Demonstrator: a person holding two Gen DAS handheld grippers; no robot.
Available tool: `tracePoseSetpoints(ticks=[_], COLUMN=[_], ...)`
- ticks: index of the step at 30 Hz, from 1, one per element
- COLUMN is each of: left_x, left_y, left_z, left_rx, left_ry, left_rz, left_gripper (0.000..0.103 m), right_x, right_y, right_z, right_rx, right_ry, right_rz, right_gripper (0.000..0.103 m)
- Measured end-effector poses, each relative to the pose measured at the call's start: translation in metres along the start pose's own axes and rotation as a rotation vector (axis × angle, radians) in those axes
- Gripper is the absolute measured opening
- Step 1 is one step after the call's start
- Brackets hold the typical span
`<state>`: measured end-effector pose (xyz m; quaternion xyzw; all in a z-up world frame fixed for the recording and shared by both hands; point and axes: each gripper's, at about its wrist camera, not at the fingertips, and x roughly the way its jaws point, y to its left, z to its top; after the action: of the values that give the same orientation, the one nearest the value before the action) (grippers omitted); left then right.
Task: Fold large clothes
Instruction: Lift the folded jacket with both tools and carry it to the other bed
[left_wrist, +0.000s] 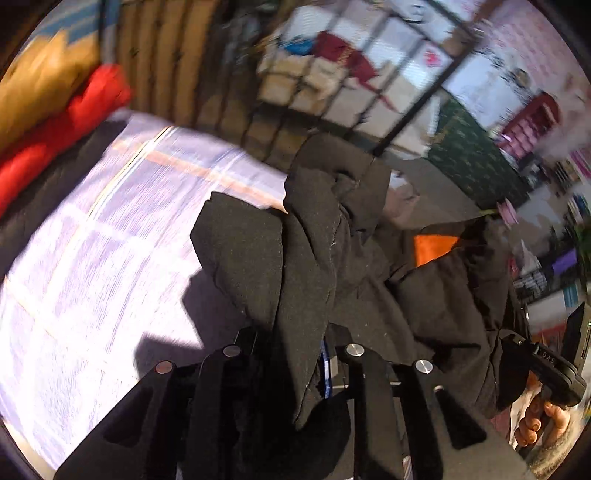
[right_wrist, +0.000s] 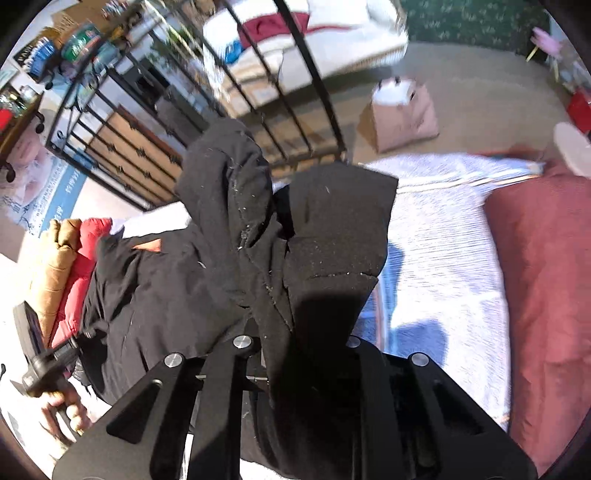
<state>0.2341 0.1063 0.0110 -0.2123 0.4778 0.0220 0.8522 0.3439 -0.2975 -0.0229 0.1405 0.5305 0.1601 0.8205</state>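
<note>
A large black garment (left_wrist: 332, 258) hangs bunched and lifted above the bed. In the left wrist view my left gripper (left_wrist: 299, 347) is shut on a fold of it, and the cloth spills down over the fingers and hides the tips. In the right wrist view the same black garment (right_wrist: 314, 229) rises in two lumps from my right gripper (right_wrist: 295, 339), which is shut on another part of it. The cloth sags between the two grippers. A hand (left_wrist: 543, 421) holds the right gripper's handle (left_wrist: 554, 373) at the far right edge.
The bed (left_wrist: 110, 240) has a pale checked sheet. Folded red clothes (left_wrist: 74, 110) and tan clothes (left_wrist: 37, 85) lie at its left side. A maroon cover (right_wrist: 546, 277) lies on the right. Beyond are a black metal bed frame (right_wrist: 295, 74) and a paper bag (right_wrist: 402, 114) on the floor.
</note>
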Motion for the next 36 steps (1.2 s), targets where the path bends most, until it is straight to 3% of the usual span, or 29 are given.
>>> tracePoseSetpoints(ticks=[4, 7, 10, 15, 18, 23, 27, 29, 31, 36], left_x=[0.000, 0.012, 0.028, 0.061, 0.101, 0.183, 0.236, 0.262, 0.276, 0.283], left_y=[-0.086, -0.169, -0.263, -0.416, -0.496, -0.581, -0.605, -0.609, -0.598, -0.584], left_z=[0.034, 0.054, 0.055, 0.009, -0.024, -0.090, -0.129, -0.135, -0.127, -0.117], left_rx=[0.219, 0.375, 0.520, 0.752, 0.835, 1.015, 1.139, 1.112, 1.072, 1.135], left_ry=[-0.023, -0.019, 0.009, 0.092, 0.181, 0.266, 0.280, 0.321, 0.359, 0.321], left_rz=[-0.083, -0.203, -0.336, -0.528, -0.614, -0.563, -0.442, -0.376, -0.361, -0.301], left_gripper=[0.020, 0.020, 0.020, 0.020, 0.020, 0.020, 0.022, 0.027, 0.032, 0.040], right_x=[-0.067, -0.126, -0.187, -0.275, -0.299, -0.294, -0.270, -0.258, -0.242, -0.231], right_y=[-0.030, -0.071, -0.108, -0.168, -0.195, -0.229, -0.252, -0.262, -0.274, -0.298], right_z=[-0.019, -0.039, -0.066, -0.133, -0.185, -0.254, -0.298, -0.314, -0.328, -0.331], right_rx=[0.099, 0.228, 0.330, 0.618, 0.813, 1.003, 1.143, 1.175, 1.250, 1.275], right_ry=[-0.110, -0.213, -0.329, -0.512, -0.584, -0.596, -0.579, -0.560, -0.544, -0.531], right_rz=[-0.017, -0.052, -0.151, -0.305, -0.406, -0.462, -0.436, -0.438, -0.380, -0.356], right_gripper=[0.016, 0.016, 0.016, 0.016, 0.016, 0.016, 0.016, 0.017, 0.018, 0.020])
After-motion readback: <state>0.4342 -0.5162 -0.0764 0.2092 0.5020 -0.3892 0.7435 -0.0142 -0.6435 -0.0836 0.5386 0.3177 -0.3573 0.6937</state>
